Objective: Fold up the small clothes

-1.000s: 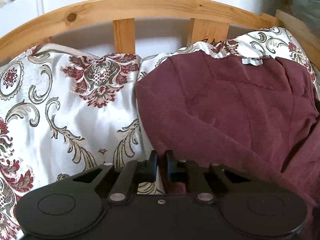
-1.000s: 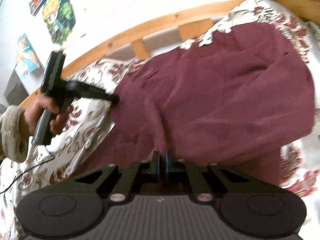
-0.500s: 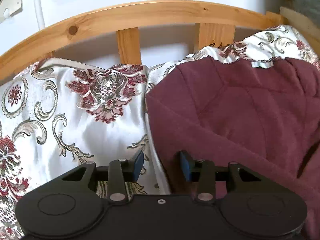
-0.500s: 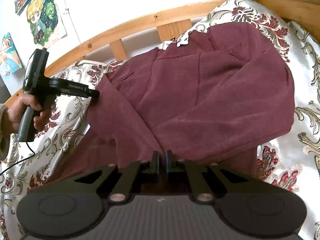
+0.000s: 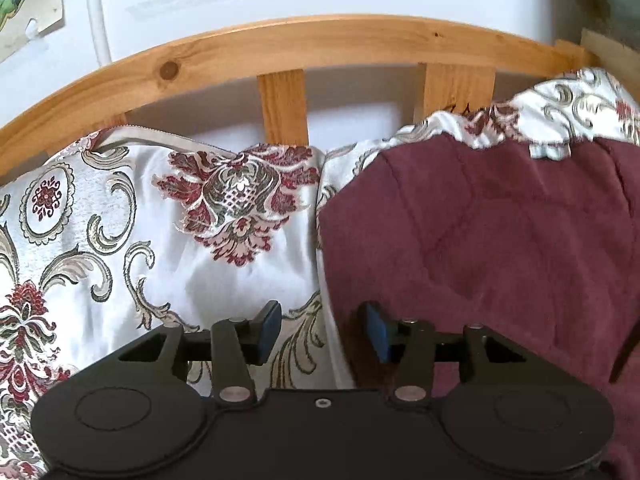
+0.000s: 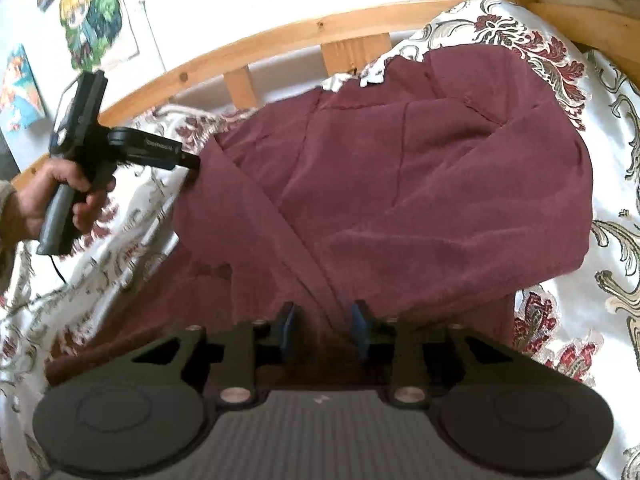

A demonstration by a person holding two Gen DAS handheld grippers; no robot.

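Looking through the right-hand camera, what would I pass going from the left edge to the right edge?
Hand holding the left gripper → maroon garment → patterned bedspread.

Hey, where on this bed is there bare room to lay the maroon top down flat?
Bare bedspread lies left of the maroon garment, between it and the wooden headboard. A narrower strip runs along the garment's right edge. The middle is crowded: the garment lies bunched there, with the open left gripper and the open right gripper at its edges.
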